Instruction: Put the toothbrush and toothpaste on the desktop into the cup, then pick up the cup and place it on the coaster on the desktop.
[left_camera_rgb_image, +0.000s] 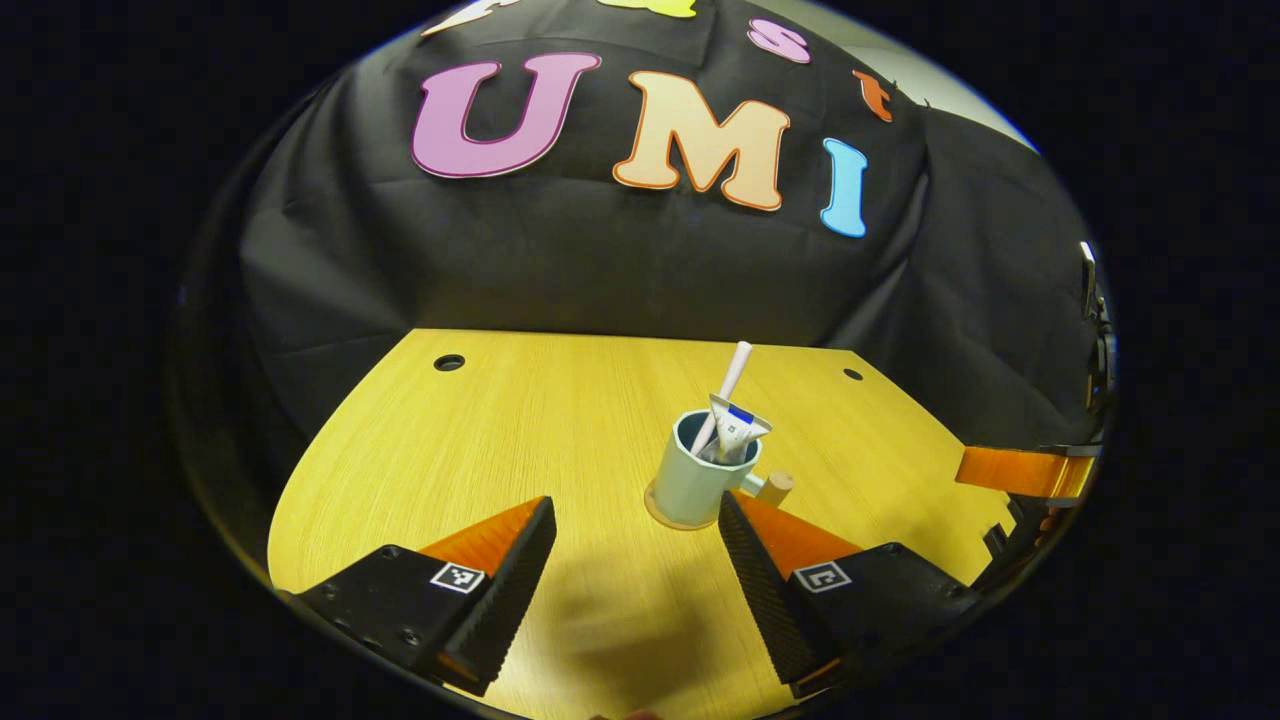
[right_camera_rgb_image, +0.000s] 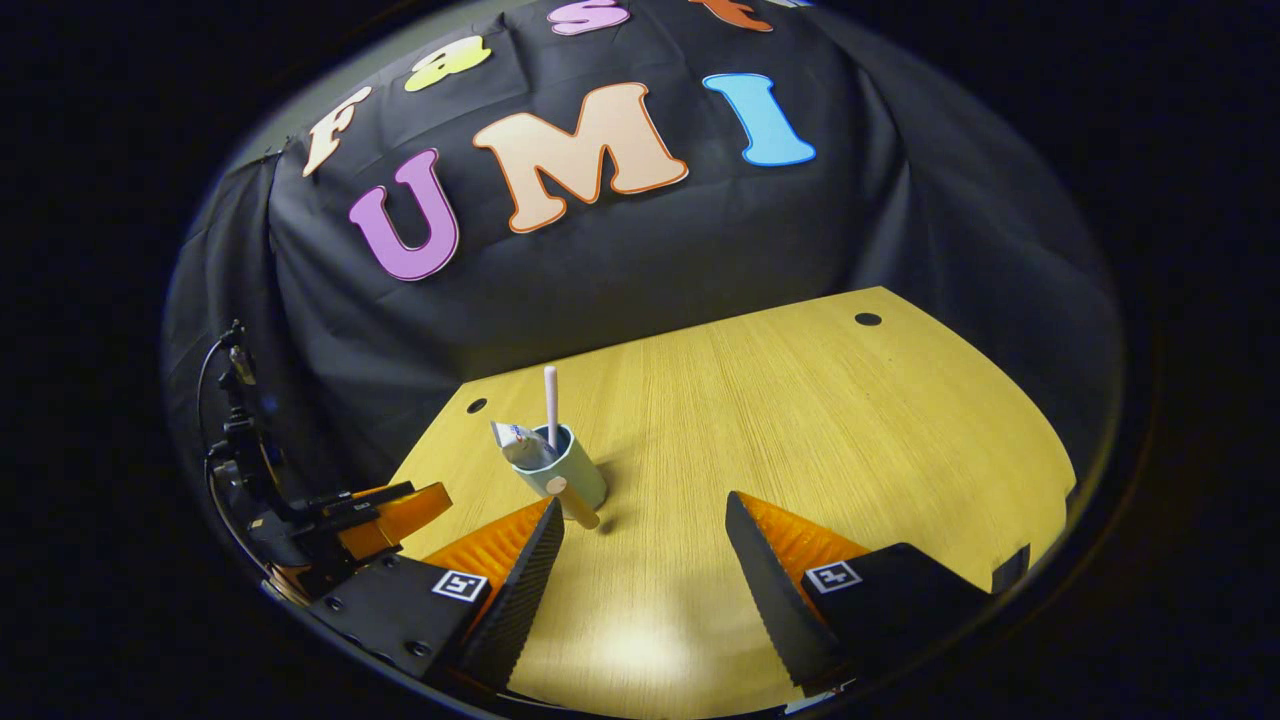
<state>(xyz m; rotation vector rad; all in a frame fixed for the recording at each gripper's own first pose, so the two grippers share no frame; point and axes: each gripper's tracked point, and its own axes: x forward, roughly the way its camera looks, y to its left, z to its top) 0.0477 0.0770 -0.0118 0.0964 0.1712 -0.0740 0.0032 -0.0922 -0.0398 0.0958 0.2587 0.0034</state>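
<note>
Toothbrush and toothpaste are both in place: the slim white plastic toothbrush (left_camera_rgb_image: 728, 385) and the squeezed white toothpaste tube (left_camera_rgb_image: 738, 430) stand in the pale blue-grey ceramic cup (left_camera_rgb_image: 695, 480), and that cup sits on the round tan coaster (left_camera_rgb_image: 660, 512), whose rim peeks out under its base in the left gripper view. It stands near the middle of the yellow wood-grain desktop (left_camera_rgb_image: 520, 420), its cork-tipped side handle (left_camera_rgb_image: 772, 487) pointing off to one side.

My left gripper (left_camera_rgb_image: 637, 552) is spread wide and holds nothing, just short of the cup, with one finger close by the handle. My right gripper (right_camera_rgb_image: 645, 548) is also wide and empty, the cup a little ahead of it and off to one side.

I judge the task all but done; what remains is a clean retreat. I would draw both grippers straight back along their own lines, with no sideways sweep, since the left finger beside the handle could nudge the cup off the coaster or tip it. I would lift a little before turning away, because the tall toothbrush makes the load top-heavy.
</note>
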